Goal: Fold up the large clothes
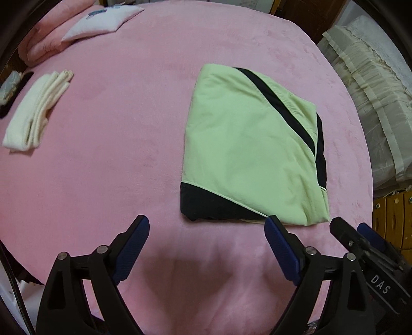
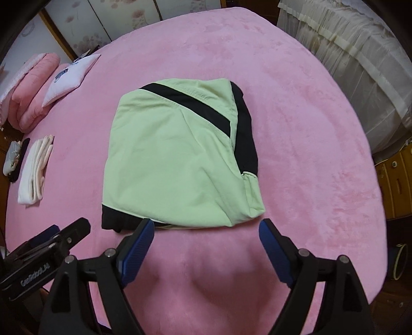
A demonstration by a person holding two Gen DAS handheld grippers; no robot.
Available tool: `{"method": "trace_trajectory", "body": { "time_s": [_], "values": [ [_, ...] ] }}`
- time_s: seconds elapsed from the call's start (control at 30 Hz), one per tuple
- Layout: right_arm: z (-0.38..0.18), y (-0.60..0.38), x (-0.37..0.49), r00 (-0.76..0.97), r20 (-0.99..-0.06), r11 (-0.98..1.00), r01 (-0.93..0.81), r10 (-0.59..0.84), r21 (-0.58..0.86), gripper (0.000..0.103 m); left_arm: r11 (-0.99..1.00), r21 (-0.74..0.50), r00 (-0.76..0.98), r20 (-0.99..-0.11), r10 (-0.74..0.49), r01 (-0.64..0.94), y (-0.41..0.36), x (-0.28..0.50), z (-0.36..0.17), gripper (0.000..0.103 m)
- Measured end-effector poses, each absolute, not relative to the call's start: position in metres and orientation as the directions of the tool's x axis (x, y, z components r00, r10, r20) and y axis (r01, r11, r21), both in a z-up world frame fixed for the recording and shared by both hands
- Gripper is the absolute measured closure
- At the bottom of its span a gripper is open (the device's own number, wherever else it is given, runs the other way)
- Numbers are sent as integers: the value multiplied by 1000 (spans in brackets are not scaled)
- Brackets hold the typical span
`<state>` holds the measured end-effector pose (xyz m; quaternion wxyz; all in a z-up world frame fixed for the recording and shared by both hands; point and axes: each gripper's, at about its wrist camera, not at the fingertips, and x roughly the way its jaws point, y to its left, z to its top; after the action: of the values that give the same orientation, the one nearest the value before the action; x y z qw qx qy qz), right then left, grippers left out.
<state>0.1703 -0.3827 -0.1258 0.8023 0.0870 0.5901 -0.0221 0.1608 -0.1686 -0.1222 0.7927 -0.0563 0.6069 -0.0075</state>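
"DAS" marks the right gripper (image 1: 360,232); the left gripper's (image 2: 69,229) lettering is blurred.

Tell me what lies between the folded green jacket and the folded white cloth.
Only bare pink bed cover lies between the green jacket and the white cloth; nothing else rests there. The left wrist view shows it best.

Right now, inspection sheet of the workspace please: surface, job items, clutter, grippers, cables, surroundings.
Surface: pink blanket covering the bed, soft, lightly creased.
Job's things: green and black garment folded into a flat packet, mid-bed.
Clutter: folded white cloth, white cushion, pink bedding, all to the left.
Grippers: left gripper and right gripper both open, holding nothing, short of the garment's near edge.
Cables: nothing seen.
Surroundings: cream ruffled curtain at right.
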Motion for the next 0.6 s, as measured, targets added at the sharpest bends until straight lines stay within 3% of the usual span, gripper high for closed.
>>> {"method": "trace_trajectory", "body": {
  "time_s": [0.13,0.6],
  "values": [
    [-115,-378,174,279,-957,987,112,83,118,5,999,-40,281,-959,-28,-36,-169,163,-107,8],
    [-108,-386,177,251,-961,983,112,115,147,0,999,36,261,-965,34,4,-179,168,-103,1]
  ]
}}
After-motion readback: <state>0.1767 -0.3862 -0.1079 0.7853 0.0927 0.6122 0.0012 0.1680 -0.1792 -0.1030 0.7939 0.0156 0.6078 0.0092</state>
